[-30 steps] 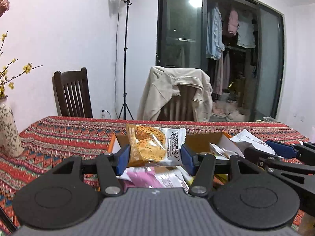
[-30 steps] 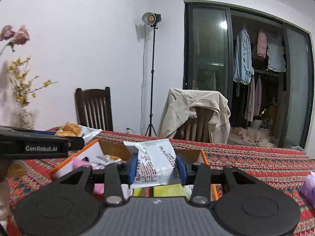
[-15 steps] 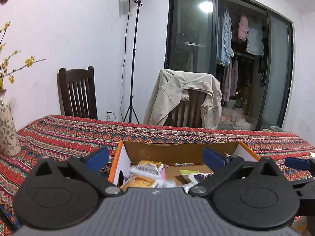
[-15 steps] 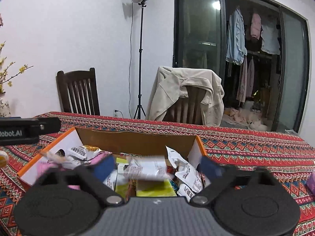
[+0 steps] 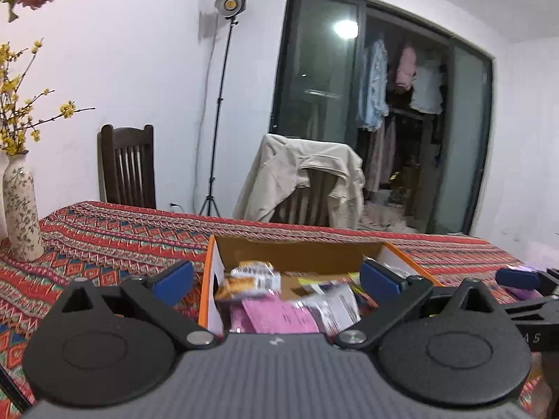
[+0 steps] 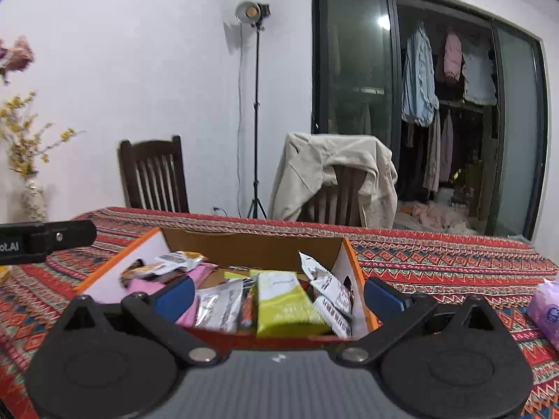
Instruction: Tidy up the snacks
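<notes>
Since both grippers stand wide with nothing between the blue pads, each reads as released: the left gripper [image 5: 276,281] and the right gripper [image 6: 277,295] have just been opening, and both are empty now. Each hangs low at the near edge of the box [image 6: 115,262], pointing slightly downward and forward across it, wrists level, no roll to speak of. Left one sits toward the box's left wall, its left pad out over the tablecloth [image 5: 115,241]; right one straddles the near wall, with its right pad outside the box's right side.

Snacks are in the box, piled loosely, likely dropped rather than laid. Nearest in the right view: a green packet [image 6: 283,302] leaning on the near wall, a silver packet [image 6: 220,305] beside it, white wrappers [image 6: 326,289] propped against the right wall. Pink packets [image 5: 276,314] lie at the near left. Further in, a biscuit packet [image 5: 249,277] rests near the left wall, tilted. Box walls keep the heap together, so stacking order hardly matters.

One purple packet [image 6: 546,305] is outside the box on the cloth at the right, well apart; probably the next pick for the right hand.

Beyond: vase [image 5: 21,209] at the table's left end, two chairs, one with a jacket [image 5: 307,178] draped over it, lamp stand [image 5: 218,104], glass door.
</notes>
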The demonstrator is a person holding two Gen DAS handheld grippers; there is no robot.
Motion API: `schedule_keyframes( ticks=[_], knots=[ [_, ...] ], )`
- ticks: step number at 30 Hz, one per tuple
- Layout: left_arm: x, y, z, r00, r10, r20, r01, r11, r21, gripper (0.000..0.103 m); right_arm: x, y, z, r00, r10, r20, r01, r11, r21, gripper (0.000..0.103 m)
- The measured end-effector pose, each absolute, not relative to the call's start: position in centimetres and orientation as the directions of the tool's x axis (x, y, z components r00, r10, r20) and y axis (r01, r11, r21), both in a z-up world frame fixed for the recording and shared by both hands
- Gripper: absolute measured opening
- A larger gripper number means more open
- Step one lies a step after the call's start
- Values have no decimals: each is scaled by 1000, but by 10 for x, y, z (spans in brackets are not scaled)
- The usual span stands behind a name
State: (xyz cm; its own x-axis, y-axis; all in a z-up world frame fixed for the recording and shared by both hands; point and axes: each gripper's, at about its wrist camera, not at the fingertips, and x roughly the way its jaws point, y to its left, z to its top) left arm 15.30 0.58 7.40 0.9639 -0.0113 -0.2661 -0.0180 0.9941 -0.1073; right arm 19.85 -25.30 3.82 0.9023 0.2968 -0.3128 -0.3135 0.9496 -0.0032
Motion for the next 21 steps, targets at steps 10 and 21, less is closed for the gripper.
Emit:
schedule_keyframes(
  ticks=[10,21],
  knots=[
    [79,0,30,948,-13,-318,0,999,-40,103,112,-272,11,882,339,-328,-348,937,32,103],
    [54,3,1,934,-30,-356,16,999,-44,103,92,-285,-15,869,324,-373,-317,945,83,103]
  ],
)
